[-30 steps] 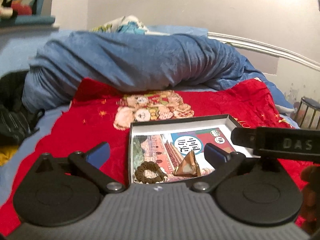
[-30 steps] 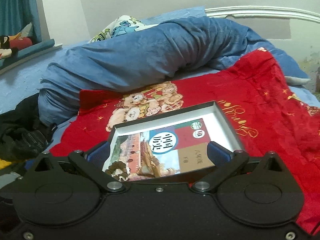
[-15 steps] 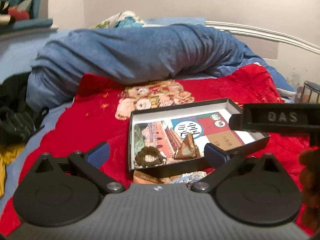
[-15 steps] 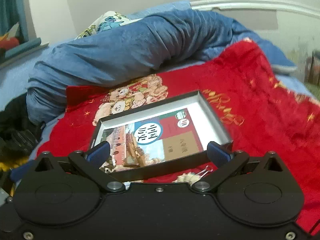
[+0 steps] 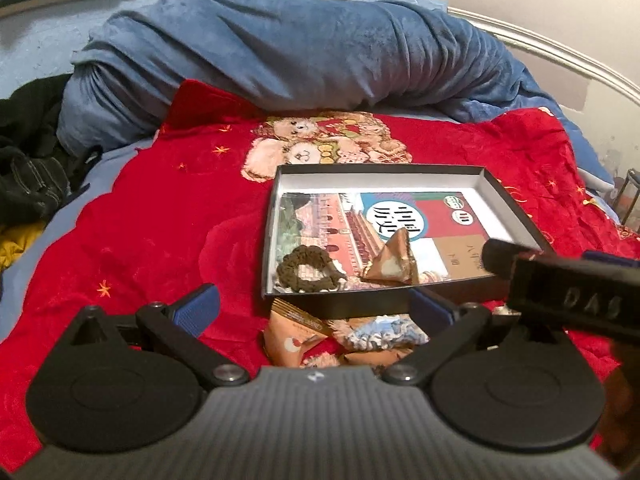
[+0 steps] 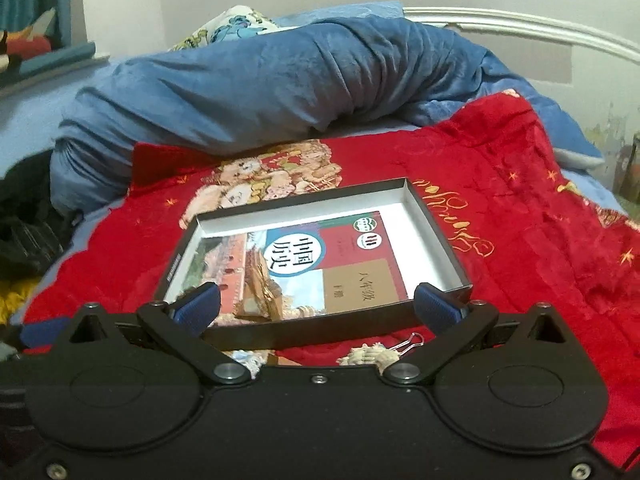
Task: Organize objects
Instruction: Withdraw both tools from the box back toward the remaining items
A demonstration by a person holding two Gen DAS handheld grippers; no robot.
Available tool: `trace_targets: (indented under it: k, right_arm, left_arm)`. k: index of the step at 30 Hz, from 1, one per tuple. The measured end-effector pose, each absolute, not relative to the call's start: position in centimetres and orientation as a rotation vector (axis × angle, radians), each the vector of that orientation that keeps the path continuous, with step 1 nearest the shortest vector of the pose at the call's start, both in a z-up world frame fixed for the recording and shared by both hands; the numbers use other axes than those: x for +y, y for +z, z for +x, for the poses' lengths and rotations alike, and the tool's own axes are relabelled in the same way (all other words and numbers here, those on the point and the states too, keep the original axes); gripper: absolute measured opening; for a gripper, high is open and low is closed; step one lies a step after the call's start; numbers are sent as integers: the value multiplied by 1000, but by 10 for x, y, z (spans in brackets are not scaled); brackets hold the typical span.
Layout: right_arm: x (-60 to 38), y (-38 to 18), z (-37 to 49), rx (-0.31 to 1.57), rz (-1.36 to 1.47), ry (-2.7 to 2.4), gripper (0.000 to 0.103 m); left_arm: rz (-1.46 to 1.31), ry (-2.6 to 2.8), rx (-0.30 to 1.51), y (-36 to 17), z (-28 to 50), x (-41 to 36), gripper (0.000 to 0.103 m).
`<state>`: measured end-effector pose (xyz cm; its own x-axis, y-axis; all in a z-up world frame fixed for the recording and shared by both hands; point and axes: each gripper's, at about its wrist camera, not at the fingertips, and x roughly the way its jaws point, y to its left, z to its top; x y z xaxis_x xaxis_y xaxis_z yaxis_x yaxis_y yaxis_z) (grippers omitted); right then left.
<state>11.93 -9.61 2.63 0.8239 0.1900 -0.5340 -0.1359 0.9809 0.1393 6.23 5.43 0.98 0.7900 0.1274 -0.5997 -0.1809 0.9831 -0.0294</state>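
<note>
The black box (image 5: 384, 304), centre frame on the red blanket (image 5: 152, 232), already holds a book (image 6: 320, 264), scrunchie (image 5: 306, 270) and wrapped packet (image 5: 394, 264), so with both the left tool (image 5: 316, 308) and right tool (image 6: 316, 306) wide and empty, next comes gripping a loose packet (image 5: 294, 340) lower centre.

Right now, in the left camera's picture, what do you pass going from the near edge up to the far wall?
Snack packets → black box → brown hair tie → book → teddy bear picture → blue blanket
</note>
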Motion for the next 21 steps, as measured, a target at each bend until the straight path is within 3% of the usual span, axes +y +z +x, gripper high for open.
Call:
trace_targets:
  k: [8,21]
  right_arm:
    - [-99,10,121,588,111,93,103]
    - [-121,4,121,644,196,129,103]
  left_arm:
    - [-103,128,733,-4,77,51,103]
    - [-112,63,699,-7,72,35,103]
